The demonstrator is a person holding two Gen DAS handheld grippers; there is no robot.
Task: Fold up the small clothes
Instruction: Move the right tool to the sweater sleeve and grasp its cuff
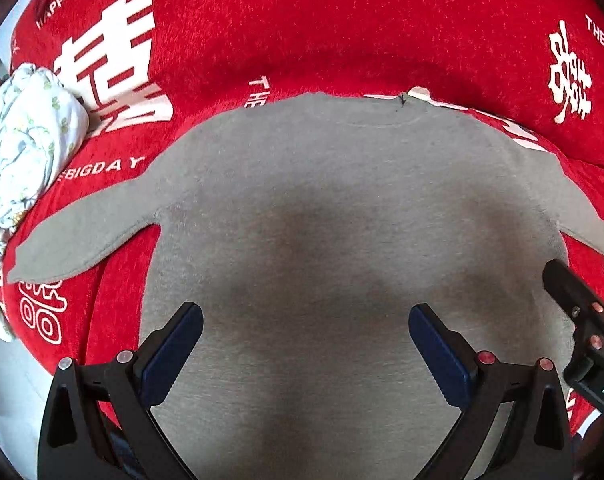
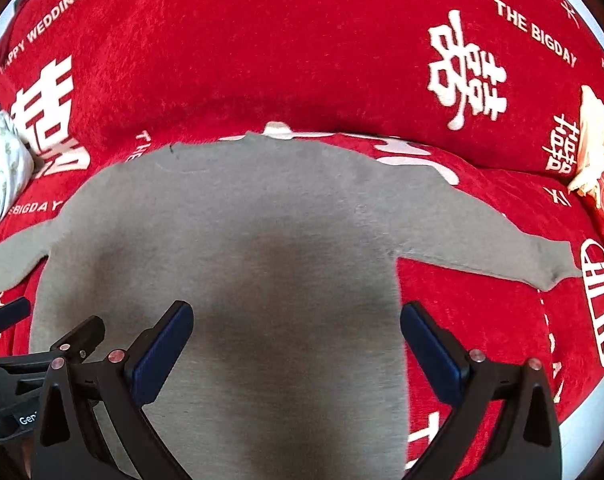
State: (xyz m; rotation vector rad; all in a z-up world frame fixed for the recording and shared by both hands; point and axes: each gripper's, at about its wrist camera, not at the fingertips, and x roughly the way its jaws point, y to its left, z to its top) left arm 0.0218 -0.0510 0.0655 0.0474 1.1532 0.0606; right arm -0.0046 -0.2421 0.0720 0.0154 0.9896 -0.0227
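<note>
Bright, sharp fisheye views; soft shadows, dark curved corners.

Red blanket (image 1: 342, 32): grey top (image 1: 342, 220), floral bundle (image 1: 26, 140).

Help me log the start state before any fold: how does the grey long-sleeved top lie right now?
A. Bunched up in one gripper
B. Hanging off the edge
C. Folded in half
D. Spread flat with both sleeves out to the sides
D: the grey top lies flat on the red blanket, one sleeve reaching out each way, and both grippers are open above it.
</note>
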